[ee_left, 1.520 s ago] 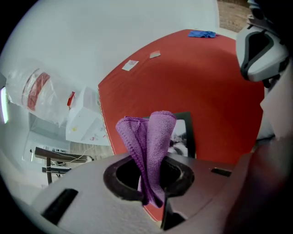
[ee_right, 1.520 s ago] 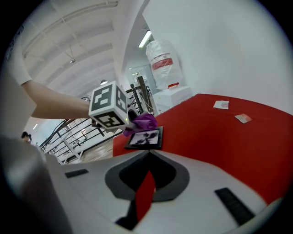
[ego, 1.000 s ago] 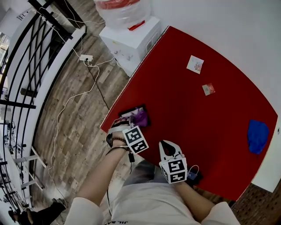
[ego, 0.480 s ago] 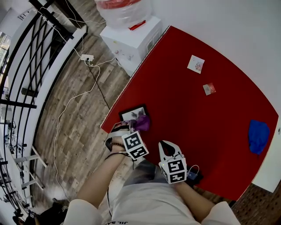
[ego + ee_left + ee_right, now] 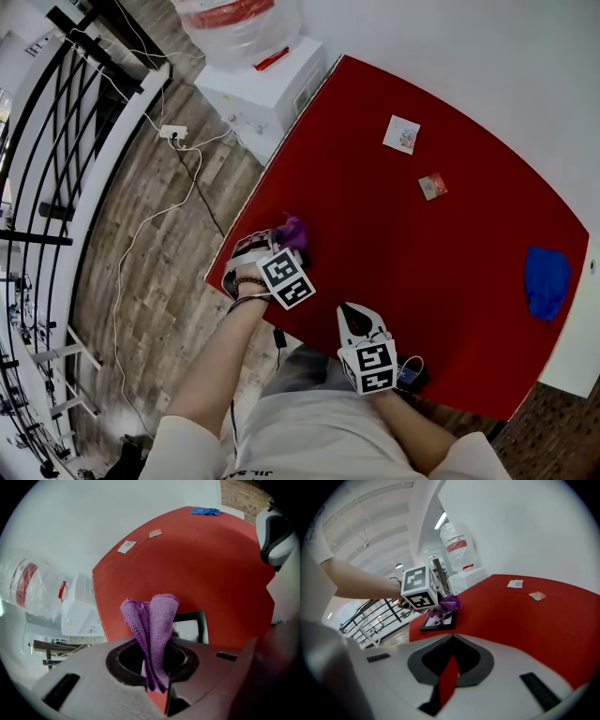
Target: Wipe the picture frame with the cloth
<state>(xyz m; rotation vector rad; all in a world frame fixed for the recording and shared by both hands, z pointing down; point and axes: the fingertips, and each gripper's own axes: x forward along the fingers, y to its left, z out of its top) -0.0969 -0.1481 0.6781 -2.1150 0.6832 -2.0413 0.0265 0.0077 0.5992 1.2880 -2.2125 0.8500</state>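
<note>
Two grippers were at the near edge of the red table (image 5: 441, 281): the right gripper (image 5: 354, 314) was closed on nothing, well apart from the work, while the left gripper (image 5: 157, 660) pinched the folded purple cloth (image 5: 157, 616). The picture frame (image 5: 193, 626) lay flat just beyond the cloth, slightly to its right, at the table's corner; the cloth hid part of it, so contact was unclear

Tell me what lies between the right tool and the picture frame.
Only bare red table lies between the right tool and the picture frame; the right gripper view shows this.
</note>
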